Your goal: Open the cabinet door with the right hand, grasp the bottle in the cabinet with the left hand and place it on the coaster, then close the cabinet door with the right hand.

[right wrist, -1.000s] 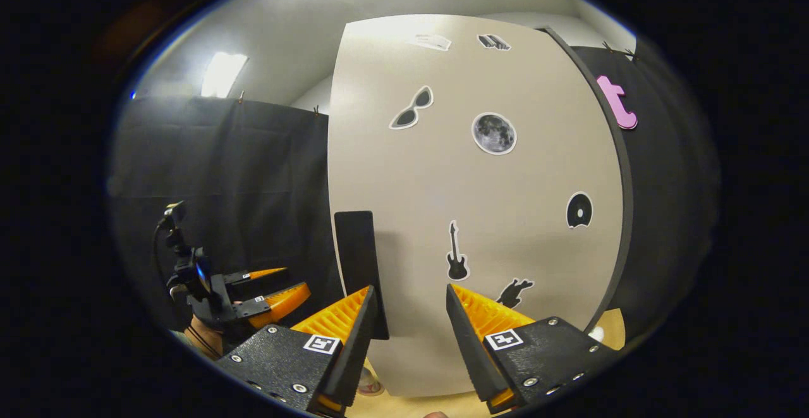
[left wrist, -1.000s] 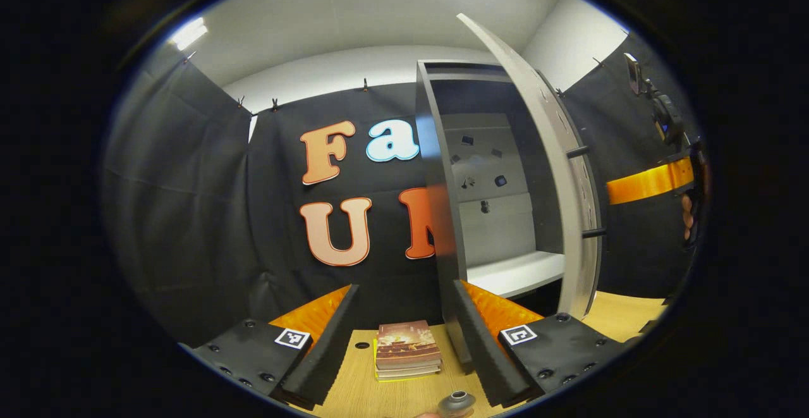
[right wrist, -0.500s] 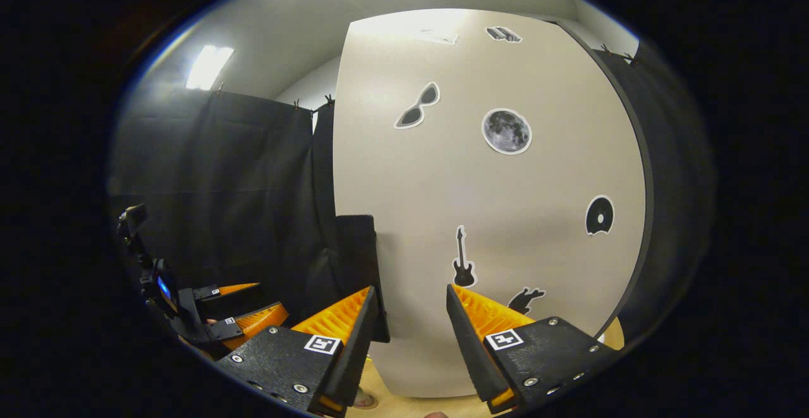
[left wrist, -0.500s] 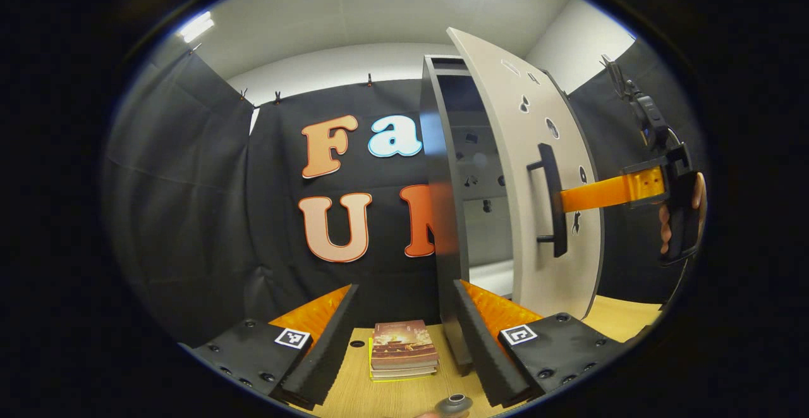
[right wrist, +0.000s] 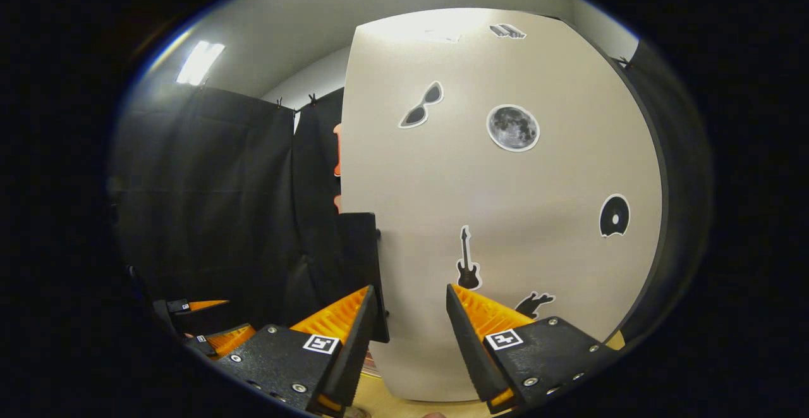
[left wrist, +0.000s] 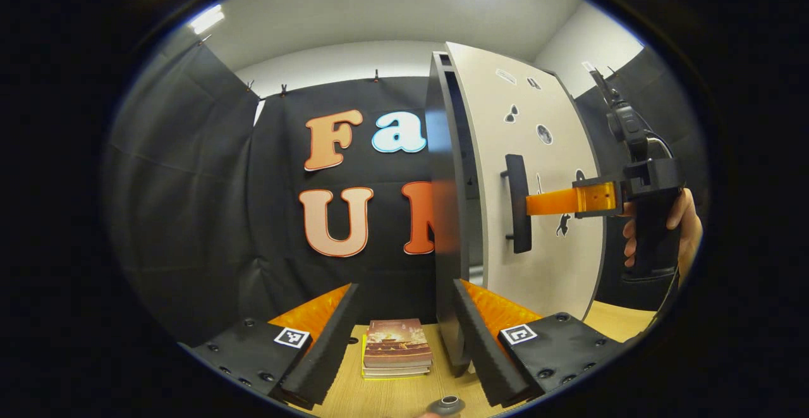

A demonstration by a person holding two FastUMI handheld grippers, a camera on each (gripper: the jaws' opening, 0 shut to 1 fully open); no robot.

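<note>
Your right gripper (right wrist: 414,307) sits with its fingers spread apart, nothing between them, right up against the front of the cabinet door (right wrist: 505,203); the dark handle (right wrist: 360,266) stands just beside its left finger, and whether they touch I cannot tell; in the left gripper view that same gripper (left wrist: 537,203) reaches in from the right, its tip by the handle (left wrist: 517,203), with your hand (left wrist: 670,228) wrapped round the grip; the door (left wrist: 543,184) stands only a little way off the cabinet (left wrist: 445,215), a narrow gap showing along its left edge; stickers dot the door, sunglasses (right wrist: 420,105), a moon (right wrist: 512,128), a guitar (right wrist: 466,260); your left gripper (left wrist: 404,329) is low over the wooden table (left wrist: 392,399), fingers wide apart and holding nothing; a small stack of books (left wrist: 397,348) lies on the table beyond them; the bottle's cap (left wrist: 449,403) pokes up at the near edge of that view; what it stands on is out of sight.
</note>
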